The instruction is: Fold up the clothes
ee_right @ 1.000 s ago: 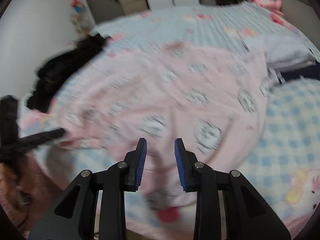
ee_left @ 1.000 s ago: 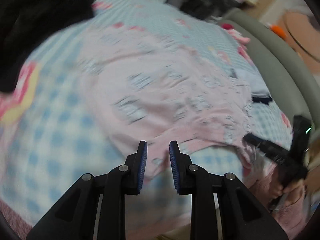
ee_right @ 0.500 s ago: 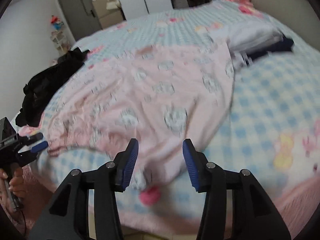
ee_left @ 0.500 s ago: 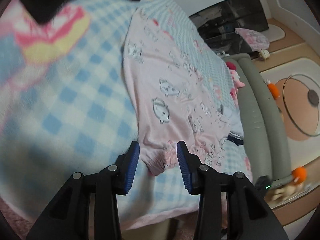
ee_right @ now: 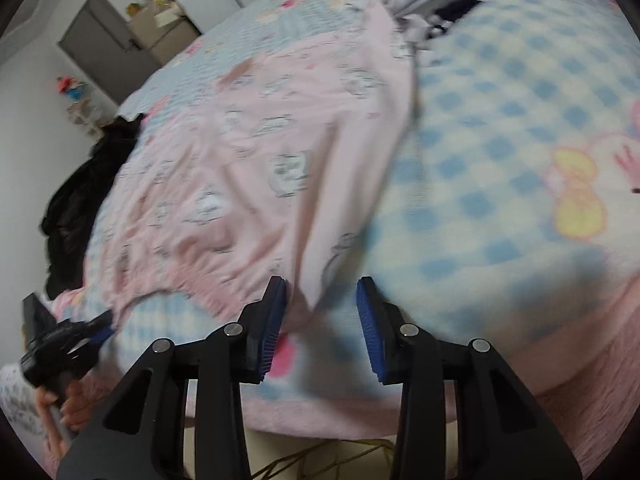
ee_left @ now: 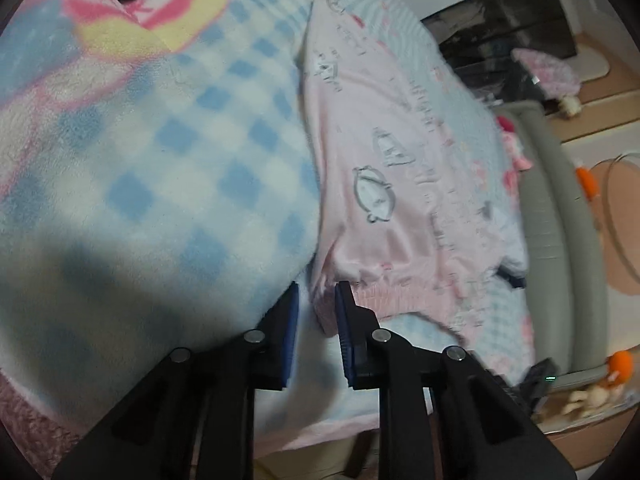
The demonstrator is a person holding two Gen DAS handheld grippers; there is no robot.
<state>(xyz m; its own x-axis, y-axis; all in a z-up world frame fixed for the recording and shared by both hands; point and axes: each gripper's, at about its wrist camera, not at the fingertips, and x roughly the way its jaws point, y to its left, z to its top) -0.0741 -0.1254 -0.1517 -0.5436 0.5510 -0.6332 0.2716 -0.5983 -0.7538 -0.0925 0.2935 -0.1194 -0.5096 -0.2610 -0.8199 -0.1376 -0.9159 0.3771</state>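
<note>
Pink printed fleece garment (ee_right: 256, 168) lies spread flat on blue-checked blanket bed (ee_right: 500, 184). Left hand-held gripper (ee_left: 316, 300) and right hand-held gripper (ee_right: 320, 300) both gape, empty, at garment's ribbed hem corners. Risk: blanket pinched too, or fleece slips.

Garment (ee_right: 256, 168) lies on blanket (ee_right: 500, 184); jacket (ee_right: 76, 208) left.

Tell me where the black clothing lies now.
In the right wrist view the black clothing lies at the left edge of the bed, beside the pink garment, near the white wall.
</note>
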